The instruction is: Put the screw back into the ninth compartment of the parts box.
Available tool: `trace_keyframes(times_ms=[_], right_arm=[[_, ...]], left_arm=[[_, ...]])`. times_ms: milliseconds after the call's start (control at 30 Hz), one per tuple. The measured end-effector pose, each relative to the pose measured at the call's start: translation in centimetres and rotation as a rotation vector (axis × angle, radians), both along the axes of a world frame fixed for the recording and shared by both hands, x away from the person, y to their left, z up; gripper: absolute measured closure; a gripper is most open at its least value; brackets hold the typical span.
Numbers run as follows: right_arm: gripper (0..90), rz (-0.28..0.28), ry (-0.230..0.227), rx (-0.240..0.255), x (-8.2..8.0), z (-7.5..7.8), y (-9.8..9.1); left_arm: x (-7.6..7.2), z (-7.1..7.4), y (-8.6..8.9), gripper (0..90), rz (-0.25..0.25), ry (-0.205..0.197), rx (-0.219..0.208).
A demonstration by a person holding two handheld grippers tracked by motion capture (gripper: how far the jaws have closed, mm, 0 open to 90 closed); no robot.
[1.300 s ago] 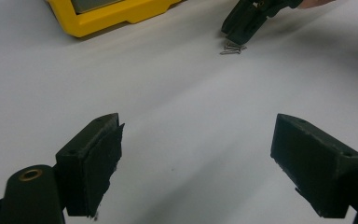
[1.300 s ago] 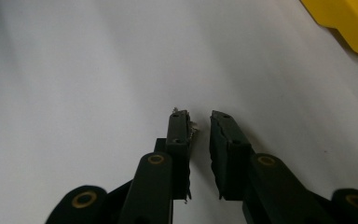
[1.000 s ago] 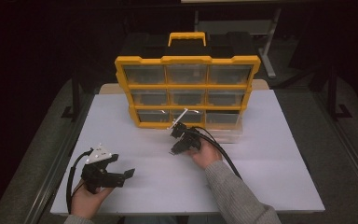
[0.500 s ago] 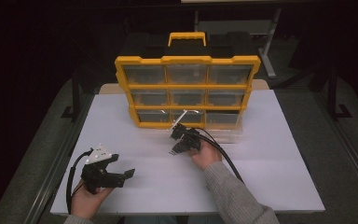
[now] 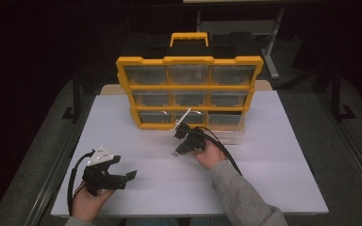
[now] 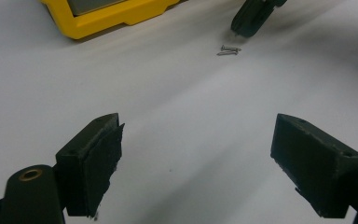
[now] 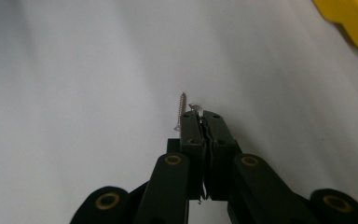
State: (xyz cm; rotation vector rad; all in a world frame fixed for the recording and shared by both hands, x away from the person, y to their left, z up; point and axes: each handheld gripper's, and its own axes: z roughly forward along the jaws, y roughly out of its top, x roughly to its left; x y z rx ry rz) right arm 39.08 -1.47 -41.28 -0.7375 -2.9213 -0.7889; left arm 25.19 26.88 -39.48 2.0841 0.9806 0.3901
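Screws (image 7: 182, 111): two thin threaded metal pieces on the matte white table (image 5: 264, 188), centre of the high view, w/ a yellow plastic drawer cabinet (image 5: 188, 89) behind. We see the right gripper (image 7: 203, 116) w/ jaws just closed, pinching one silvery screw (image 7: 195, 107), mostly hidden, tip barely visible. Left gripper (image 6: 196, 154), lower left: black blocky pads (image 6: 98, 163) wide apart, holding nothing. Drawer contents unclear.
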Motion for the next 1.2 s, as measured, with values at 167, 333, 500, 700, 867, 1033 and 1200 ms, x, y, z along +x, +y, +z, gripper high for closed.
trace_keyframes(times_ms=[167, 333, 500, 700, 867, 1033, 1200], right_arm=[[86.8, 0.036, 0.001, 0.043, 0.3, 1.9, -0.9], [86.8, -0.041, 0.092, 0.016, -0.3, 4.1, -1.8], [86.8, -0.055, 0.081, 0.036, -0.1, 5.6, -3.2], [86.9, -0.096, 0.100, 0.020, 0.0, 7.8, -4.7], [86.8, 0.002, -0.044, 0.086, 1.4, 8.7, -6.6], [86.9, -0.057, -0.055, 0.075, 1.8, 9.6, -9.3], [86.8, -0.098, -0.055, 0.077, 2.0, 9.9, -11.1]], left_arm=[[0.1, 0.0, -0.1, 15.7, -0.005, 0.001, 0.002], [0.0, 0.1, -0.1, 15.7, -0.008, 0.000, 0.003], [0.0, 0.0, -0.1, 15.7, 0.003, 0.003, -0.017], [0.0, 0.1, -0.1, 15.7, 0.003, 0.002, -0.017], [0.0, 0.1, 0.0, 15.7, -0.004, 0.004, -0.005], [0.0, 0.1, -0.1, 15.7, -0.009, 0.001, -0.001], [0.0, 0.0, -0.2, 15.7, -0.011, 0.007, -0.002]])
